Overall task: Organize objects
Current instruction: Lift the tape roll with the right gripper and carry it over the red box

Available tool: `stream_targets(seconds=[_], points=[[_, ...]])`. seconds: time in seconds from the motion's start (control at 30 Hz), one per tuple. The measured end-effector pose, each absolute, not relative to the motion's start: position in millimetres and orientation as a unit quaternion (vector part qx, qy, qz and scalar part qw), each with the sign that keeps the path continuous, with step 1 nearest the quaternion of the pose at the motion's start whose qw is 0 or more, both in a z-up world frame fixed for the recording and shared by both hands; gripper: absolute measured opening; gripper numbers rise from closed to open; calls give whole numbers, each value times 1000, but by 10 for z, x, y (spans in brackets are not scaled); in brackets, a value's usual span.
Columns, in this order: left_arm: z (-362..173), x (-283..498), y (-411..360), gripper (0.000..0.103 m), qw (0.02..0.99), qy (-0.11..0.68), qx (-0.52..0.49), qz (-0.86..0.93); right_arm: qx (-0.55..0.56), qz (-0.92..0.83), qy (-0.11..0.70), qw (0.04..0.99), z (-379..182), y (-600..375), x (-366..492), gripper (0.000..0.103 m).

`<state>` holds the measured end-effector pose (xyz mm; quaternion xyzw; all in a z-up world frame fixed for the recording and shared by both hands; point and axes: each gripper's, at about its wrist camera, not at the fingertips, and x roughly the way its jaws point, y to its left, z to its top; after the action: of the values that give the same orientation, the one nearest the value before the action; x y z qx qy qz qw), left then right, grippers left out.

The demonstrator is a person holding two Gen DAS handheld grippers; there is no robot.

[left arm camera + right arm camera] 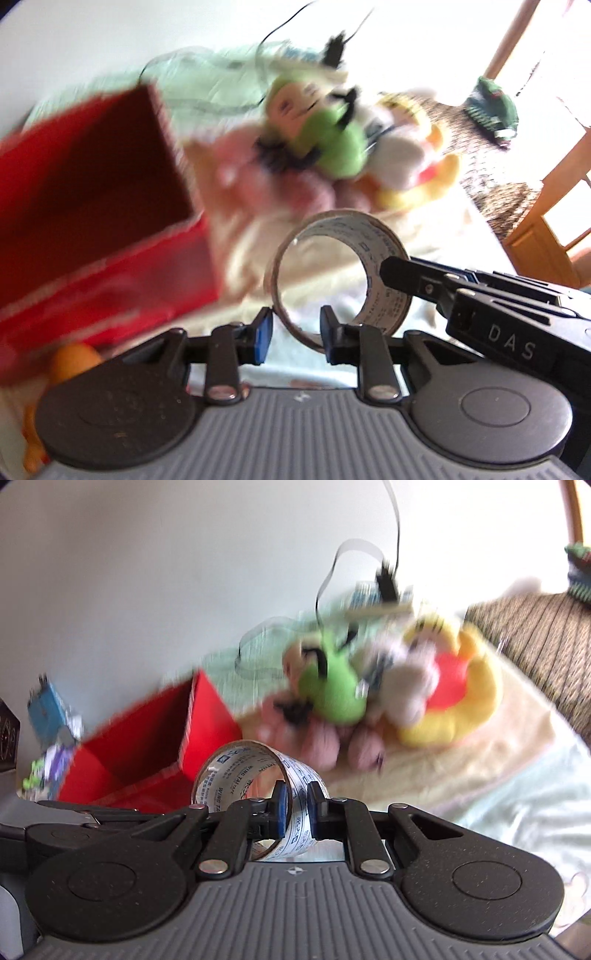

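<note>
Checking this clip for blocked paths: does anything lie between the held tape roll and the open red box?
Nothing visible does. Both the left hand-held gripper and the right hand-held gripper grip the wall of the tape roll, and the red box sits open just beyond and left of it. The plush toys lie off to the right.

Bed (pixel 517 794): red box (pixel 147 753), plush toys (pixel 369 694) lying on pale cover.

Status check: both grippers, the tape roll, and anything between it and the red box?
Both hand-held grippers, left and right, shut on the tape roll. Roll lifted. Red box open, nothing in between.
</note>
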<state>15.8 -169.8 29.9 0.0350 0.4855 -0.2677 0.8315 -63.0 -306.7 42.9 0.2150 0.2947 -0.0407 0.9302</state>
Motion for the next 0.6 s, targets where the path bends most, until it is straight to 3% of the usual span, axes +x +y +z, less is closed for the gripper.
stream_targets(seconds=[0.27,0.6], points=[[965,170,-1552,23,874,388,44,-289,206,-8,215,955,875,-2848,-199,14],[1047,732,-649,22,901,384,-9,-203,136,86,284,945,818,-2106,797,14]])
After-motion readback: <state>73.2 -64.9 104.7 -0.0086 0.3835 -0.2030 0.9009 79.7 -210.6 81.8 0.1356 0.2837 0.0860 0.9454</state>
